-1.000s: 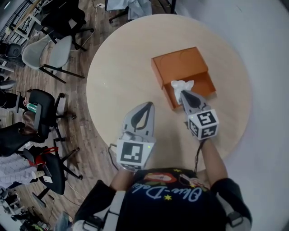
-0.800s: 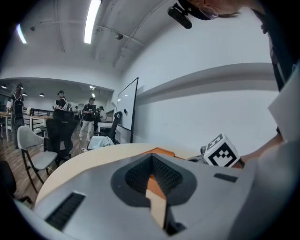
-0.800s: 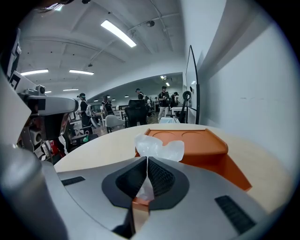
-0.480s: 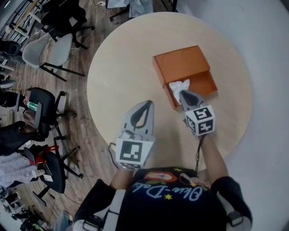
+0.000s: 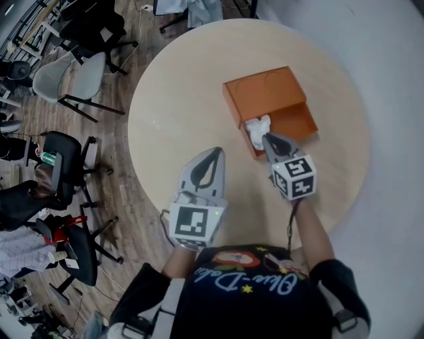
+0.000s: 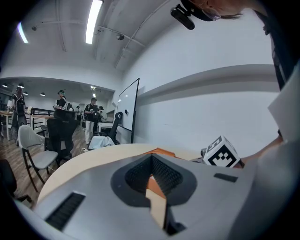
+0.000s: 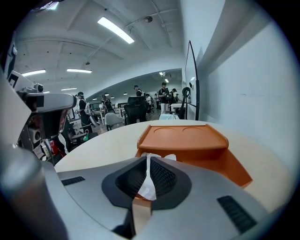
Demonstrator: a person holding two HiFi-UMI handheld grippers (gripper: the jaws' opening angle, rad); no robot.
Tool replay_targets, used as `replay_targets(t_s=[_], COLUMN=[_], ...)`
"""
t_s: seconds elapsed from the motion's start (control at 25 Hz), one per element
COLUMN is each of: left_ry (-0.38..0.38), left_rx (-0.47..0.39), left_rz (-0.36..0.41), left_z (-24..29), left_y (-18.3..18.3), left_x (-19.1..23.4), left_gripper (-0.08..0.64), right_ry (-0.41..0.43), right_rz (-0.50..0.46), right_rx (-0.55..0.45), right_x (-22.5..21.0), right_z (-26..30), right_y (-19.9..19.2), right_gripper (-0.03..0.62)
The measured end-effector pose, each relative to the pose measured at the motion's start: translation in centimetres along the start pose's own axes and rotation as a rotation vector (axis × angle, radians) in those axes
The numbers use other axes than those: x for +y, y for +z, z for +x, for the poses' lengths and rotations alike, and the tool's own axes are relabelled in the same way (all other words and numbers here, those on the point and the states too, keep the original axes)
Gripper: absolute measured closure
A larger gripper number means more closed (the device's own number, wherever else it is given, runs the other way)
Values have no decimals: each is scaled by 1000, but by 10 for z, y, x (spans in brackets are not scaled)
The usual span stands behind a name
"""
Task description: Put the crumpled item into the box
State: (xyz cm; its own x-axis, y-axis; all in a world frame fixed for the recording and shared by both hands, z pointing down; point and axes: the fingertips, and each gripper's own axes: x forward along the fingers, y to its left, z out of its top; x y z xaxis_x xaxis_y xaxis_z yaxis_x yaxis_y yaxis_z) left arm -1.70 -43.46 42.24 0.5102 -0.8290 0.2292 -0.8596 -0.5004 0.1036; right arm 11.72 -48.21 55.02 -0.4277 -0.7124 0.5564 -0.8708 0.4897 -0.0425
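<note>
An orange box (image 5: 265,93) lies on the round beige table (image 5: 179,99), its open tray part facing me. The white crumpled item (image 5: 257,129) hangs at the tray's front left corner, between the jaws of my right gripper (image 5: 267,140). In the right gripper view the jaws of that gripper (image 7: 147,161) are shut on the white crumpled item (image 7: 149,183), with the box (image 7: 187,138) just beyond. My left gripper (image 5: 214,154) hovers over bare table left of the box, shut and holding nothing. In the left gripper view, past that gripper (image 6: 151,161), a sliver of the box (image 6: 161,152) shows.
Office chairs (image 5: 73,76) and black chairs (image 5: 63,165) stand on the wooden floor left of the table. White cloth (image 5: 199,10) lies beyond the far edge. A pale grey wall lies close to the table's right edge. People stand far off in the room.
My right gripper has shifted slightly left with the crumpled item, bringing it lower at the tray's front left corner. The left gripper has stayed put.
</note>
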Motion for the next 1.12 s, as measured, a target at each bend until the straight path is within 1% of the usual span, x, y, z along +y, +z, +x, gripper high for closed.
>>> replay_targets(t_s=[0.2,0.4,0.52,0.6,0.68,0.76,0.84,0.96,1.12], left_ry=[3,2,-1,-5,-7,-12,-18,-24,-29], left_rx=[-6,-26,-29,-36,-50,-55,-55,-60,-78], left_rz=[6,17,52,70,49,65,90,73,76], left_z=[-1,-9,-16,-22,-27,-31,-35,-43,-51], left_y=[-1,5,7,10,13,13,13,18,25], left_x=[-1,-4,-5,-8,-14,-19,-23,-30,-40], left_gripper=[568,568,568,568,568,568,568,568,568], right_ry=[-10,-18,-22,-17,-8,0,4,11,11], right_rz=[-5,20,21,18,12,2,-4,-15,-38], right_rx=[-104,-194,-232,-266,-302,-338,-365,-396,-430], right_x=[3,9,16,22,30,36,43,53,61], right_z=[-15,-41,-60,-75,-89,-103,-117,-137,-159], right_y=[23,45,57,65,72,78,84,92,100], right_gripper=[589,592,592,592,592,592,592,592,592])
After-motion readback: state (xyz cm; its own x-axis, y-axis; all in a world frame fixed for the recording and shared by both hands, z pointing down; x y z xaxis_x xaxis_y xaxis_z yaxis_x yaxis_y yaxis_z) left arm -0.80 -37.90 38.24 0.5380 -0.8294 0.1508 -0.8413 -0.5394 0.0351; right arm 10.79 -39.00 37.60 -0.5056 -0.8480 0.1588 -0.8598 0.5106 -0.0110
